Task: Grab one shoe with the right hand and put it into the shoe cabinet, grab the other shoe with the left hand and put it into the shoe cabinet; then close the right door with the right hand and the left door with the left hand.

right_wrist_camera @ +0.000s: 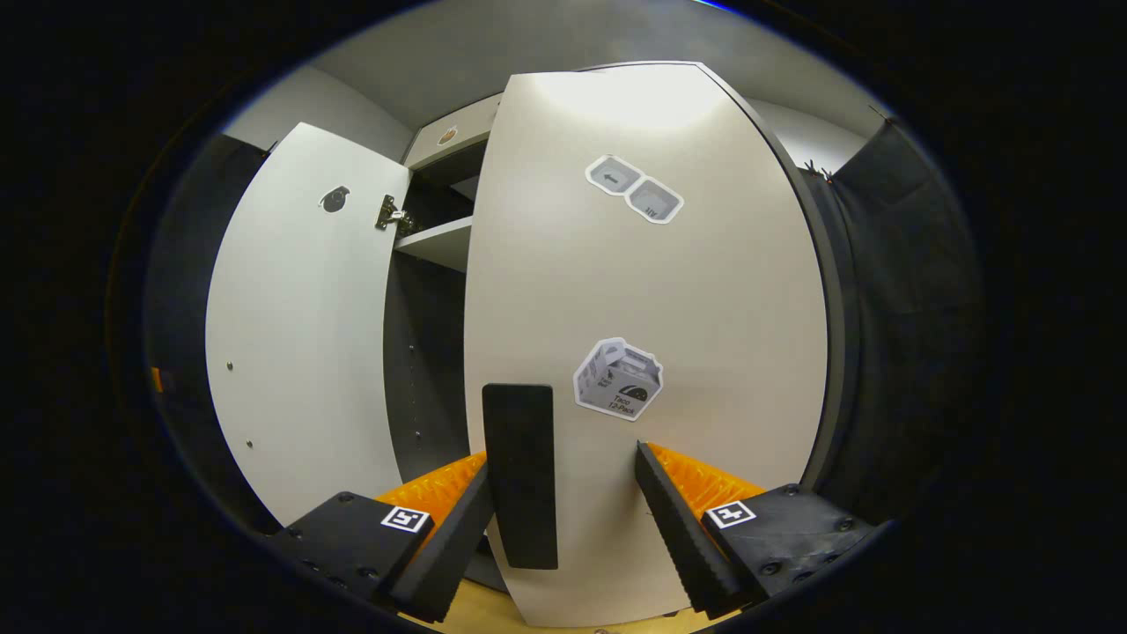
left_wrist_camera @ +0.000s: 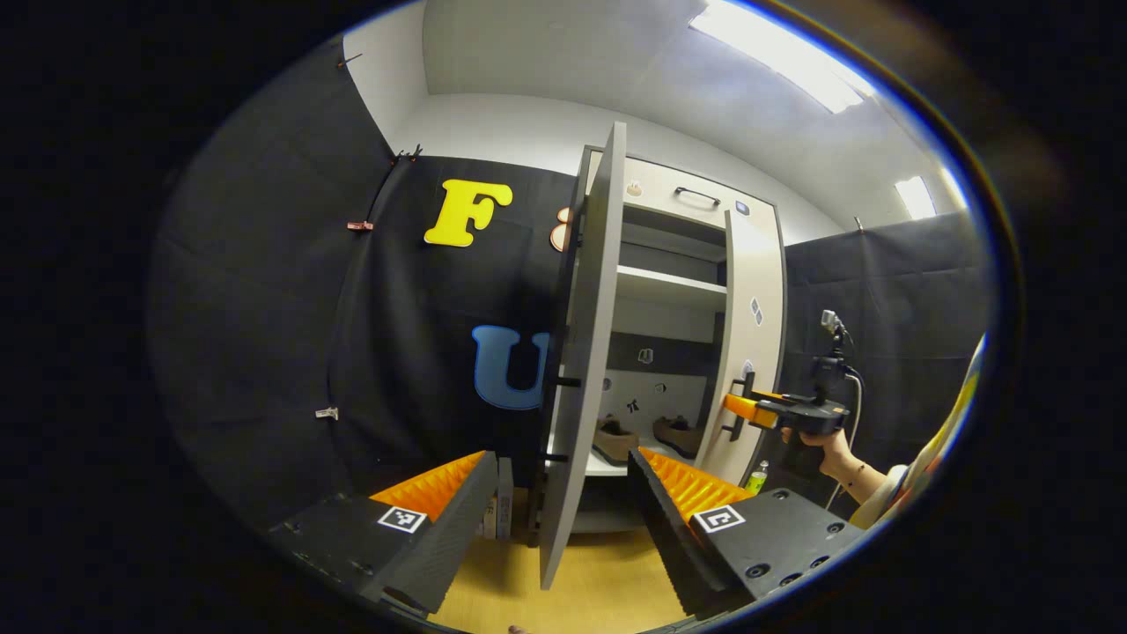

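Two brown shoes (left_wrist_camera: 615, 438) (left_wrist_camera: 676, 431) sit side by side on the lower shelf inside the shoe cabinet (left_wrist_camera: 678, 291). The left door (left_wrist_camera: 581, 352) stands wide open, edge-on to me, right in front of my open left gripper (left_wrist_camera: 562, 456), which holds nothing. The right door (right_wrist_camera: 651, 308) is partly swung in. Its black handle (right_wrist_camera: 521, 475) stands between the fingers of my open right gripper (right_wrist_camera: 562, 455), close to the left finger. In the left gripper view a hand holds that right gripper (left_wrist_camera: 775, 409) at the right door's handle (left_wrist_camera: 738, 405).
The left door's inner face (right_wrist_camera: 299, 335) and an upper shelf (right_wrist_camera: 436, 242) show beyond the right door. A green bottle (left_wrist_camera: 757, 478) stands on the floor right of the cabinet. Flat items (left_wrist_camera: 502, 511) lean left of its base. The floor (left_wrist_camera: 581, 590) is wooden.
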### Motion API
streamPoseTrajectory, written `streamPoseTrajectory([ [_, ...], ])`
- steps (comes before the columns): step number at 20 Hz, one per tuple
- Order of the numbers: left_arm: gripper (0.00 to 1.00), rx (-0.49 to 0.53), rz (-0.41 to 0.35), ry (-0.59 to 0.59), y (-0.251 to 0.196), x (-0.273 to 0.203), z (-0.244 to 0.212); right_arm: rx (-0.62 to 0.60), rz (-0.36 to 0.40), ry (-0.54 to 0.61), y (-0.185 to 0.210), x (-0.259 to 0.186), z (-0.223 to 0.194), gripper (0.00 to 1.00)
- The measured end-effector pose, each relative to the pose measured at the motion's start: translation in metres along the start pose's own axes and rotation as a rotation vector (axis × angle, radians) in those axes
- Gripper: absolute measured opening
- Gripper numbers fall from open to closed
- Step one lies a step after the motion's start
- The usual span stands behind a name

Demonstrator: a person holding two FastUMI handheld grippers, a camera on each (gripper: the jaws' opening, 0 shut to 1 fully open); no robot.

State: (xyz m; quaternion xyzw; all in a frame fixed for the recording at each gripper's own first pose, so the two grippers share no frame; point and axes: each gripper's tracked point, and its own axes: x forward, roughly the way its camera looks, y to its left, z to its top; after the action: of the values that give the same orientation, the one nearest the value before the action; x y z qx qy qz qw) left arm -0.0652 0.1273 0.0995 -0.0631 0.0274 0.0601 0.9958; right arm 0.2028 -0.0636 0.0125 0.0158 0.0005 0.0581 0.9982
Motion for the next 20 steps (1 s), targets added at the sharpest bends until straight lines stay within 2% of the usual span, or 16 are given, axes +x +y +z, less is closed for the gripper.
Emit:
streamPoseTrajectory([
  [4,0.94,0.059,0.011,0.007,0.020,0.045,0.003,-0.123,0.021,-0.026,0.013,-0.043,0.015,0.98],
  [7,0.94,0.091,0.018,0.013,0.032,0.067,0.001,-0.115,0.001,-0.024,0.017,-0.088,0.024,0.98],
  [10,0.94,0.047,-0.024,0.028,0.034,0.088,-0.010,-0.116,-0.054,0.000,0.014,-0.125,0.017,0.98],
  [12,0.94,0.054,-0.032,0.047,0.037,0.097,-0.017,-0.129,-0.090,0.017,0.010,-0.144,0.011,0.98],
  [16,0.94,0.075,-0.038,0.057,0.033,0.101,-0.022,-0.115,-0.127,0.062,0.002,-0.159,-0.007,0.98],
  [20,0.94,0.113,-0.051,0.055,0.016,0.103,-0.022,-0.082,-0.115,0.072,0.003,-0.156,-0.011,0.98],
])
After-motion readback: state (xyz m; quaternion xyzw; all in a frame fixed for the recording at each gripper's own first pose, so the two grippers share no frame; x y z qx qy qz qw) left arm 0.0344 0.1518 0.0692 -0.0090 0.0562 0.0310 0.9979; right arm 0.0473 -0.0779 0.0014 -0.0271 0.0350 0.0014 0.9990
